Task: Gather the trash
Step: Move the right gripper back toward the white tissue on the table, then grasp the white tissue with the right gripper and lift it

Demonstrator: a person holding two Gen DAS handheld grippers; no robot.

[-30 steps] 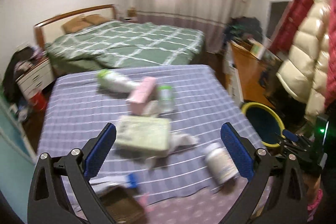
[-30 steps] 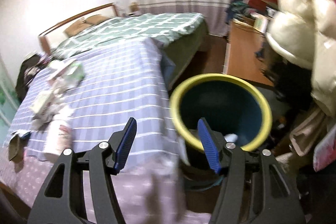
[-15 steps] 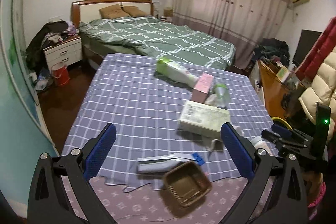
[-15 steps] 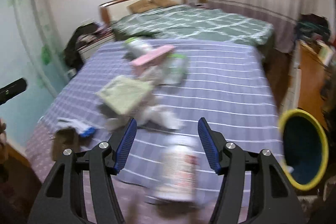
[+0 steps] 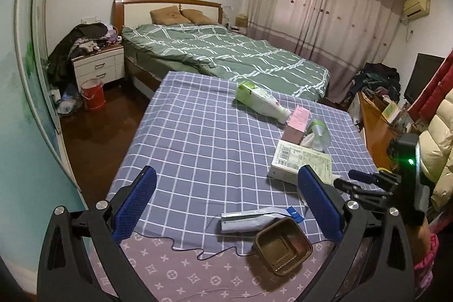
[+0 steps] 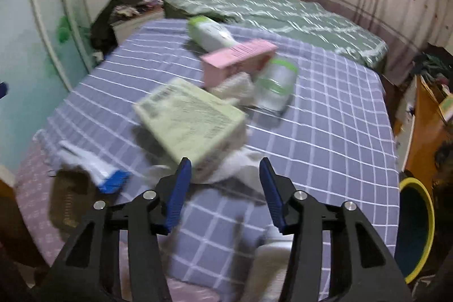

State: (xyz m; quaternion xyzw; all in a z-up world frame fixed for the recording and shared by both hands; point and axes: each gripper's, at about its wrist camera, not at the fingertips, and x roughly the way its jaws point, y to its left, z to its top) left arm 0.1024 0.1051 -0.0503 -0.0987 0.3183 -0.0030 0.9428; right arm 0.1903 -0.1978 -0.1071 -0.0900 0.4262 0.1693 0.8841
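Since a second ago, your right gripper has swung away from the yellow-rimmed bin and back over the checked surface; the white jar that lay near the edge is no longer seen in either current view. Its jaws stand apart and hold nothing. They point at a crumpled white tissue lying partly under the pale green box; motion blur prevents a finer reading.

Your left gripper has pulled back and turned left, and now looks over the whole surface. Its jaws are wide apart and empty.

Trash outstanding on the surface:
- green-and-white bottle, on its side, far end
- pink box, beside it
- clear plastic cup, tipped over, touching or just beside the pink box
- pale green box
- flat silver pouch, near edge
- brown plastic tray, just beside the pouch

Judgement: the task is at an early stage. Most items remain to be collected, and the bin stands on the floor to your right.
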